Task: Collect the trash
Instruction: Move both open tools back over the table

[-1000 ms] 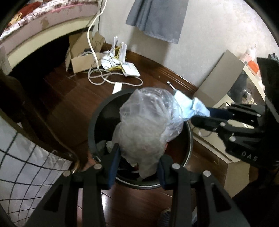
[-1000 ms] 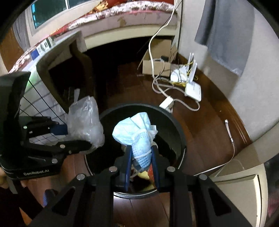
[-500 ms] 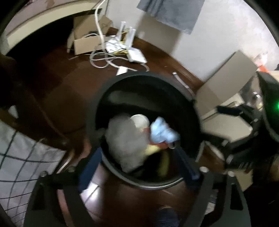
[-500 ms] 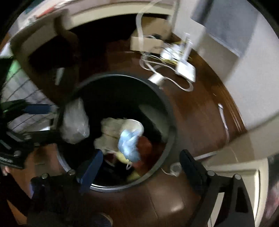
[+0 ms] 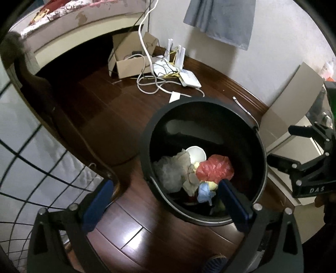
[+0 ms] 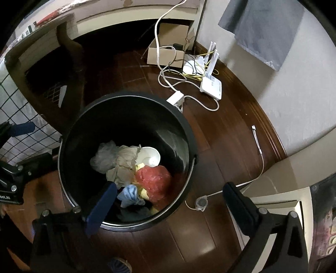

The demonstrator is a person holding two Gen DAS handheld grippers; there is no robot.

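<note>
Dark brown wood-plank floor (image 5: 100,117) fills most of both views, w/ a pale wall (image 6: 298,100) behind and a grey cloth (image 5: 222,19) hanging on it. A round black plastic bucket w/ metal bail handle (image 6: 184,130) stands upright on the floor, near a dark wooden chair leg (image 6: 71,69).

Left tool (image 5: 166,201) hangs above the near rim of the bucket, pointing steeply down; its jaws have just been opening and now stand wide apart, nothing between the blue pads. Right tool (image 6: 170,201) is likewise over the bucket, jaws just opened wide, also released and empty; it shows at the right edge of the left view (image 5: 302,151).

Trash lies at the bucket bottom, all touching in one heap: crumpled clear plastic bag (image 5: 170,174) on the left side, creased beige paper wad (image 6: 124,163) just beside it, red plastic bag (image 5: 216,168) to the right, white paper cup (image 6: 150,157) at the back, small light-blue face mask (image 6: 130,195) at the front.

Beyond the bucket: open cardboard box (image 5: 130,63), white router w/ antennas (image 6: 210,84), tangled white cables (image 5: 151,84), all on the floor by the wall.
</note>
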